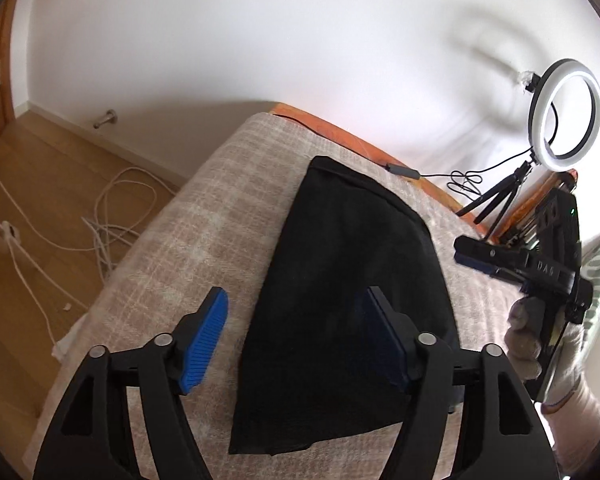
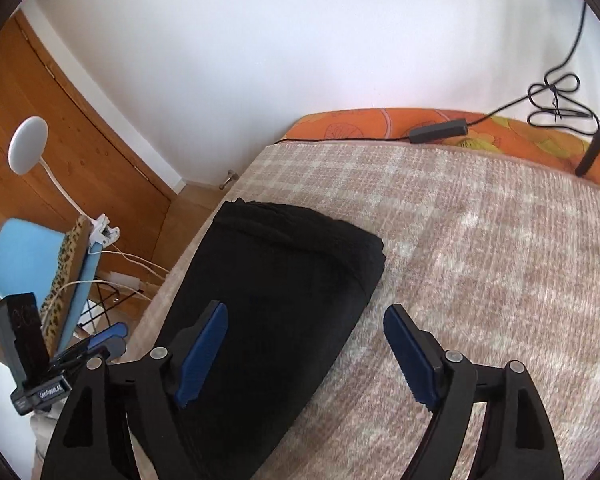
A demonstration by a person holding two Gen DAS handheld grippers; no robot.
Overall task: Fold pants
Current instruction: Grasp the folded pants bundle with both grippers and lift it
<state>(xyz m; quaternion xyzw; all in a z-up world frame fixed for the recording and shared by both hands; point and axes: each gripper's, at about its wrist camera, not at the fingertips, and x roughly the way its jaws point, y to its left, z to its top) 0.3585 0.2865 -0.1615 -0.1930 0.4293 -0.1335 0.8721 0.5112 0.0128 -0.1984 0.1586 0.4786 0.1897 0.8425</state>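
The black pants (image 1: 340,300) lie folded into a compact stack on the beige checked blanket (image 1: 188,240). They also show in the right wrist view (image 2: 268,300). My left gripper (image 1: 296,340) is open and empty, hovering above the near part of the pants. My right gripper (image 2: 308,356) is open and empty, above the right edge of the pants. The right gripper also shows in the left wrist view (image 1: 500,260), to the right of the pants, held by a gloved hand.
A ring light (image 1: 564,116) on a tripod stands at the bed's far right. An orange sheet (image 2: 380,120) with a cable and adapter (image 2: 436,130) runs along the wall. White cables (image 1: 100,216) lie on the wooden floor left of the bed. A blue chair (image 2: 28,256) stands by the door.
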